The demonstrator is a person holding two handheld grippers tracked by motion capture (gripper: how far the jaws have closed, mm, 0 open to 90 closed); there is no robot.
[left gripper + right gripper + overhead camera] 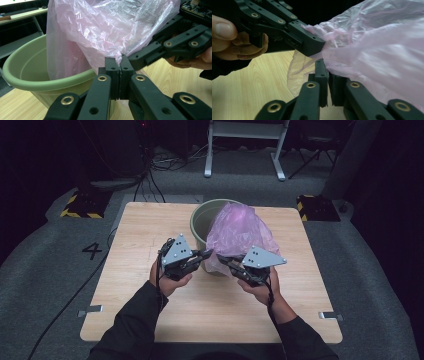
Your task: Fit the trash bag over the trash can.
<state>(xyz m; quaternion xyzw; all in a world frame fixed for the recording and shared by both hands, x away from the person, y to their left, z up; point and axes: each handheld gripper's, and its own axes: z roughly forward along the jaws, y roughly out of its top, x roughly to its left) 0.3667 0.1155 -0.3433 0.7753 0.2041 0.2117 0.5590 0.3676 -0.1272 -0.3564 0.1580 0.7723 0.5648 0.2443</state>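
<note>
We see a wooden table (210, 305) with pale boards and round corners. It stands on a grey carpet (45, 270). A black number four (92, 251) is marked on the carpet to the left of the table. Two small metal clips (90, 310) stick out from the table's sides near the front. Behind the table the room is dark. Two blocks with yellow and black stripes (80, 206) sit on the floor past the far corners. Black cables (150, 175) lie on the floor at the back, near the white legs of a stand (245, 145).

On the far half of the table stands a green bucket (200, 222). A thin pink plastic bag (240, 232) puffs up over the right side of the bucket and hangs down its front.

We see two hands in dark sleeves come in from the bottom. The left gripper (204, 255) has its jaws pressed together on an edge of the bag, just in front of the bucket. In the left gripper view the bag's edge (121, 53) is pinched between the two black pads. The right gripper (222, 261) is just beside the left one, on the same low part of the bag. Its jaws are together too, and the pink plastic (337, 62) is caught between them.
</note>
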